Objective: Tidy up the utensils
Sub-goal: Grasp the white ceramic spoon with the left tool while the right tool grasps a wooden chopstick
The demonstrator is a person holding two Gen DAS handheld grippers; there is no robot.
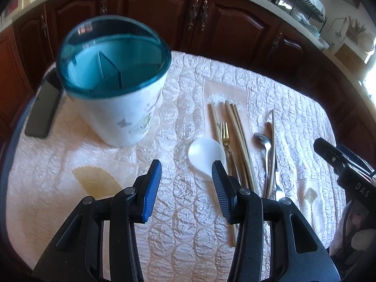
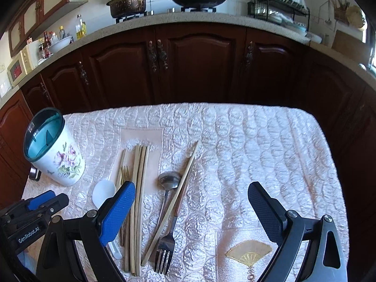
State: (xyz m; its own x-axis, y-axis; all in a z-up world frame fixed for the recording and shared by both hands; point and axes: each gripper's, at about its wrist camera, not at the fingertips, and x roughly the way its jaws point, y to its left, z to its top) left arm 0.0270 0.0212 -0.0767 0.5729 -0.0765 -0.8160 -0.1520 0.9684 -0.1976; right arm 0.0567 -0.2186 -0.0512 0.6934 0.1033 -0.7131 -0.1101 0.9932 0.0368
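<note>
A white floral utensil holder (image 1: 122, 117) with a teal divided inside stands at the table's left; it also shows in the right wrist view (image 2: 58, 162). Beside it lie a white plastic spoon (image 1: 205, 152) (image 2: 103, 191), a gold fork (image 1: 225, 134) (image 2: 124, 174), several wooden chopsticks (image 1: 237, 129) (image 2: 138, 188), a steel spoon (image 1: 264, 141) (image 2: 168, 181) and a dark-handled steel fork (image 2: 165, 246). My left gripper (image 1: 186, 171) is open and empty, just short of the white spoon. My right gripper (image 2: 191, 197) is open and empty above the steel spoon and fork.
A black phone (image 1: 43, 110) lies at the table's left edge behind the holder. The table wears a quilted pink-white cloth (image 2: 258, 152). Dark wooden cabinets (image 2: 188, 65) stand beyond the far edge. The right gripper's body (image 1: 347, 166) shows at the right.
</note>
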